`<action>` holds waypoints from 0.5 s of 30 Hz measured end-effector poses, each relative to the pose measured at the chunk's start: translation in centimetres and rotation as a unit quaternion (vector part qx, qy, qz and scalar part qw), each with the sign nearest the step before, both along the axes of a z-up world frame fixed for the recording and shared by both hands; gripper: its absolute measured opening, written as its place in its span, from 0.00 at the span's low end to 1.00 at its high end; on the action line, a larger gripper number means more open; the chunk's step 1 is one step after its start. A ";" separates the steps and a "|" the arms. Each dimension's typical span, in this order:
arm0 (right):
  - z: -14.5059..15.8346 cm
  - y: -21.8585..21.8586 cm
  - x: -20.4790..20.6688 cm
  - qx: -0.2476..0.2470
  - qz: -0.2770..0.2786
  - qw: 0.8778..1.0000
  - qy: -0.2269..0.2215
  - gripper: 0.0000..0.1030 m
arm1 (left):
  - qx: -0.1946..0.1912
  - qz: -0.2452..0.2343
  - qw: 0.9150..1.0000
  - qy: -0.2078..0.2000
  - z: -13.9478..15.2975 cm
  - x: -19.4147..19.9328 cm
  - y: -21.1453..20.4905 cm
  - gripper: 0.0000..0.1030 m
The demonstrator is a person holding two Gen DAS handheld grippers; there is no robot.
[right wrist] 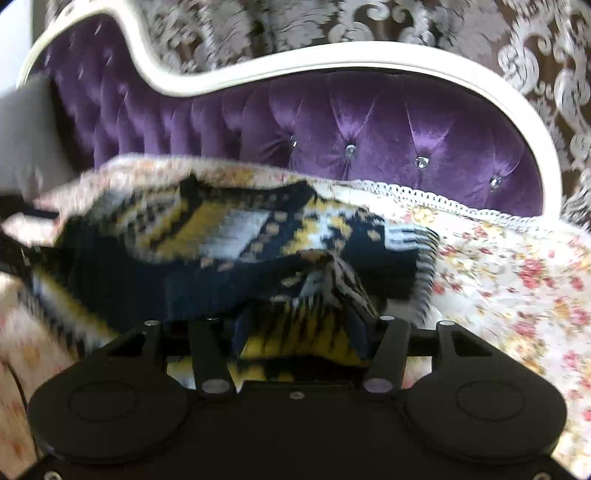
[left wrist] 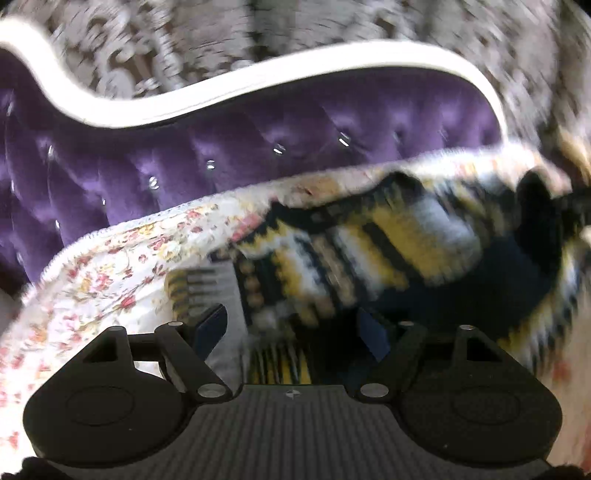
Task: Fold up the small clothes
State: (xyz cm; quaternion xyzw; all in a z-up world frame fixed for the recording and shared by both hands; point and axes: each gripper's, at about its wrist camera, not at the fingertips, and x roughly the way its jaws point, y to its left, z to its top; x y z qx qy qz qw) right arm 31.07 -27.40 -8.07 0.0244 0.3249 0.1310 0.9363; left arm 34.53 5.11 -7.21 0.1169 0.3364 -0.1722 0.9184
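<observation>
A small knitted garment [left wrist: 369, 251] in navy, yellow and white lies across a floral bedspread [left wrist: 110, 280]. My left gripper [left wrist: 291, 328] has its blue-padded fingers [left wrist: 212, 325] spread wide around the garment's near edge, with knit between them. In the right wrist view the same garment [right wrist: 229, 236] hangs bunched and blurred, lifted off the floral bedspread [right wrist: 517, 280]. My right gripper [right wrist: 299, 325] has its fingers [right wrist: 360, 328] apart with a striped yellow fold between them. Whether either one pinches the cloth is not clear.
A purple tufted headboard [left wrist: 258, 147] with a white curved frame [left wrist: 295, 81] stands behind the bed; it also shows in the right wrist view [right wrist: 388, 129]. Patterned damask wallpaper [right wrist: 424, 22] is behind it. The bedspread has a lace edge [right wrist: 443, 199].
</observation>
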 end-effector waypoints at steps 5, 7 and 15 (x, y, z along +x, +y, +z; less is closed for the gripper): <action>-0.3 -2.6 4.8 0.074 -0.073 0.994 0.023 0.59 | -0.087 0.086 0.992 0.021 0.6 3.5 3.1 0.74; -0.5 -3.9 5.4 0.108 -0.094 0.989 0.032 0.59 | -0.085 0.081 0.993 0.018 0.7 2.7 3.9 0.74; 0.1 -4.2 1.9 0.098 -0.039 0.994 0.024 0.59 | 0.088 -0.016 0.995 -0.037 -1.1 -3.6 4.3 0.74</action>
